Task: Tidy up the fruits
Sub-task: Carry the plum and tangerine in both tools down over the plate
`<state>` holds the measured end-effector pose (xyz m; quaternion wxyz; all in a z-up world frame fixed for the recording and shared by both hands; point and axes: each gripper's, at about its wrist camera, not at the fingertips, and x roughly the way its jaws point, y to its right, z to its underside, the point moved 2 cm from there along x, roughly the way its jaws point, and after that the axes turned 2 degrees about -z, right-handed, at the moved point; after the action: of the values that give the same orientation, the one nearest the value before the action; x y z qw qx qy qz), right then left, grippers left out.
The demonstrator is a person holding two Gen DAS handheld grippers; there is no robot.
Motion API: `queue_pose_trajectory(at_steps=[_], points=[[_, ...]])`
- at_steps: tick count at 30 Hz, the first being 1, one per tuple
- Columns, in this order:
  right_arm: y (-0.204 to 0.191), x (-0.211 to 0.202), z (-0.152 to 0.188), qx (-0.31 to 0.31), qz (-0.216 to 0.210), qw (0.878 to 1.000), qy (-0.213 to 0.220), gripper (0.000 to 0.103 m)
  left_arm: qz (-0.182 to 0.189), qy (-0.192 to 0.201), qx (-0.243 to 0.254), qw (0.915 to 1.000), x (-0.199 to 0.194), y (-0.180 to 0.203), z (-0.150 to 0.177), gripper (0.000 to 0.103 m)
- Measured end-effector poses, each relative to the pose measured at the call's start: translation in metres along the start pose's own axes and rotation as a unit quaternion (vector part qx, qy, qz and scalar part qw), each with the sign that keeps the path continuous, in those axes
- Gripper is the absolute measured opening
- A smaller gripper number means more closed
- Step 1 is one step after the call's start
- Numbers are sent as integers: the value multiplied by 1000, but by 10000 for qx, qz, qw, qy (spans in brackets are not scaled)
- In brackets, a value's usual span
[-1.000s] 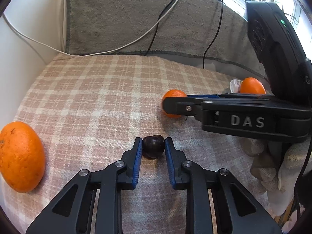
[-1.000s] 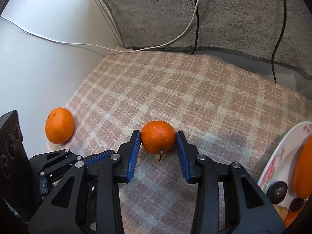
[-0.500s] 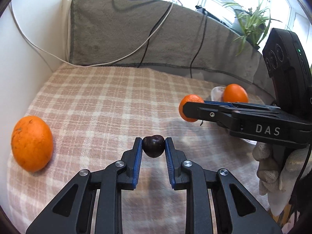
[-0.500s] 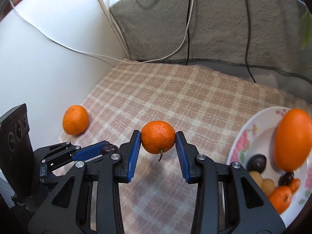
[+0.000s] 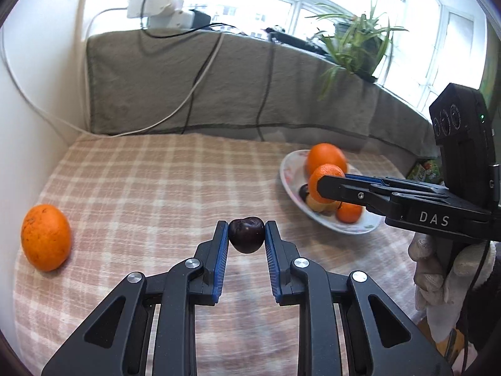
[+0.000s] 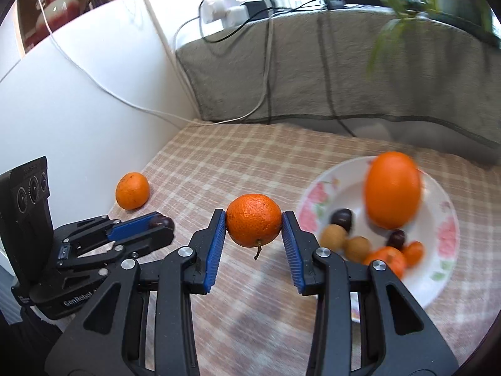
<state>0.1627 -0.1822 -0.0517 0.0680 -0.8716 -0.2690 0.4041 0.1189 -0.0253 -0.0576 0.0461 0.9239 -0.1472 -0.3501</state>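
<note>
The right gripper point(image 6: 253, 228) is clamping a tangerine point(image 6: 253, 225) in the air, with the plate point(image 6: 438, 269) just right of its fingers. The left gripper point(image 5: 246, 235) is pinching a dark cherry point(image 5: 246, 234) farther from the plate, toward the table's left edge.

Checked cloth point(image 5: 150, 181), grey blanket point(image 5: 219, 94), cables point(image 5: 194, 87), spider plant point(image 5: 353, 40) on the sill.

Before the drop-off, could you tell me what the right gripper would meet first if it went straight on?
Probably bare checked cloth, then the grey towel; the plate lies right of the right gripper, though depth is unclear.
</note>
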Motion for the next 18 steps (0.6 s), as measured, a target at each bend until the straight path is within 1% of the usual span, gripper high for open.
queue_pose_trajectory(at_steps=[10, 18], points=[[47, -38, 13, 396, 349, 9983, 264, 38, 290, -20, 200, 9994, 12, 38, -6, 22], [83, -53, 18, 668, 585, 9955, 320, 38, 498, -110, 363, 9980, 26, 65, -10, 22]])
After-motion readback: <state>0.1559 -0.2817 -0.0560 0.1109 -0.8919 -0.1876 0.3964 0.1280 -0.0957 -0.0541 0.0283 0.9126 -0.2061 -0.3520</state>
